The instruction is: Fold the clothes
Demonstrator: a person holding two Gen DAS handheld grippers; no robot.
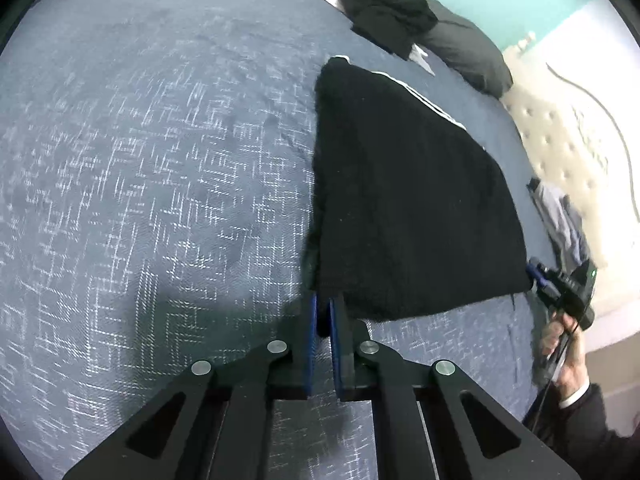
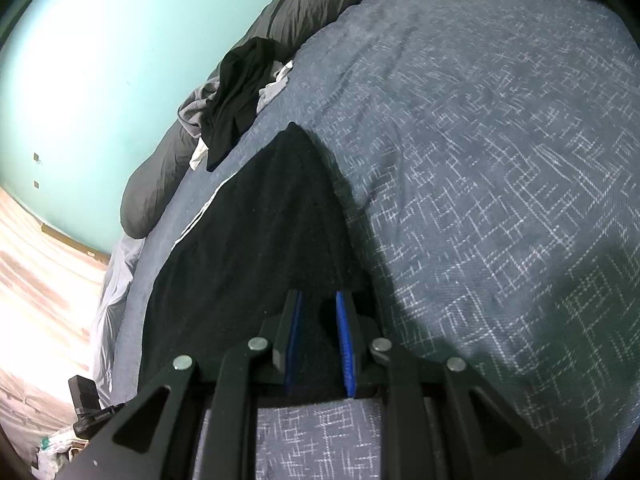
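Observation:
A black garment with white side stripes (image 1: 408, 208) hangs stretched over the blue patterned bedspread (image 1: 160, 160). My left gripper (image 1: 323, 308) is shut on its near left corner, with cloth pinched between the blue pads. In the left wrist view, my right gripper (image 1: 538, 276) grips the near right corner, held by a person's hand (image 1: 568, 364). In the right wrist view the black garment (image 2: 256, 240) runs away from my right gripper (image 2: 319, 304) to a point, and bunched black cloth fills the gap between the fingers.
A heap of unfolded black, grey and white clothes (image 1: 380, 4) lies at the bed's far edge, against a dark grey duvet roll (image 1: 468, 48). Past the bed's side are a cream tufted panel (image 1: 560, 148), a teal wall (image 2: 100, 60) and wooden floor (image 2: 36, 264).

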